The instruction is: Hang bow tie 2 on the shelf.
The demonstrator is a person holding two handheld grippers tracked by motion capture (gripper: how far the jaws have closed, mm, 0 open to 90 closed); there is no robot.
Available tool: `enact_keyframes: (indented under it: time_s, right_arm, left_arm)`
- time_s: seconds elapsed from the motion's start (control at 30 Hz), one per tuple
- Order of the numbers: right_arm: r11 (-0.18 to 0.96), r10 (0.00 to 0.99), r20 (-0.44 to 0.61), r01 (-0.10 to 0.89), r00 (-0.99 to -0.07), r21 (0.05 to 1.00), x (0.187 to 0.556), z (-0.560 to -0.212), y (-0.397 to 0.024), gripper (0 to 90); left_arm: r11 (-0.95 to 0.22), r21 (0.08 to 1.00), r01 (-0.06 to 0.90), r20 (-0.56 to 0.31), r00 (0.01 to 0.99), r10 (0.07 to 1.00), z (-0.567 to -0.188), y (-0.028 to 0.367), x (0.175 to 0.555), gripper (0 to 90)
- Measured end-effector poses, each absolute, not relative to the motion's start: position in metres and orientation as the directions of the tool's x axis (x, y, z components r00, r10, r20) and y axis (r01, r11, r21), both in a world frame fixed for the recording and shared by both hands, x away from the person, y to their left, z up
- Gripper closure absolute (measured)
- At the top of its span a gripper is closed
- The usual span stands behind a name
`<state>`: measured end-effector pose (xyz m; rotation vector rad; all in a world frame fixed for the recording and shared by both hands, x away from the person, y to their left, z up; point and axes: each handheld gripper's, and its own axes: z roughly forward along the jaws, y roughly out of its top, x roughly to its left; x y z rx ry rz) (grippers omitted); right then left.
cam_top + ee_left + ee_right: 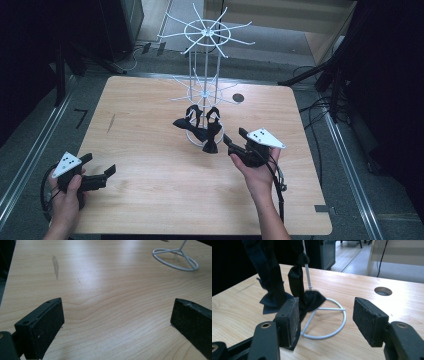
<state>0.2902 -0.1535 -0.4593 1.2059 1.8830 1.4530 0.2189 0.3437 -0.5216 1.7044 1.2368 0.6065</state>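
Light: dim room, pale overhead sheen on the bench (107, 262)
Surroundings: near black
Sharpness: soft throughout, close fingers (289, 320) slightly blurred

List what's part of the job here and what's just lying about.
In the job:
- rack, white wire, standing on the table
- bow ties, black, hanging from its lower hooks
- right gripper, open, close to one bow tie

Lying about:
- left gripper, open over bare table
- cable hole in the tabletop
- cables on the floor
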Motion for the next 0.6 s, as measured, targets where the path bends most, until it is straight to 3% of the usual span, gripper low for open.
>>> enact_keyframes:
  time_s: [0.33, 0.6]
  right_arm:
    - [0.052, 0.843, 0.156, 0.367, -0.515, 0.929, 0.283, -0.467, -0.165, 33.7]
    - [0.058, 0.853, 0.154, 0.384, -0.498, 0.921, 0.279, -0.474, -0.174, 21.0]
  left_arm:
    - [-0.077, 0.880, 0.469, -0.119, 0.375, 0.919, -0.522, 0.344, 0.219, 0.0]
    - [-0.078, 0.880, 0.469, -0.118, 0.375, 0.920, -0.522, 0.344, 0.219, 0.0]
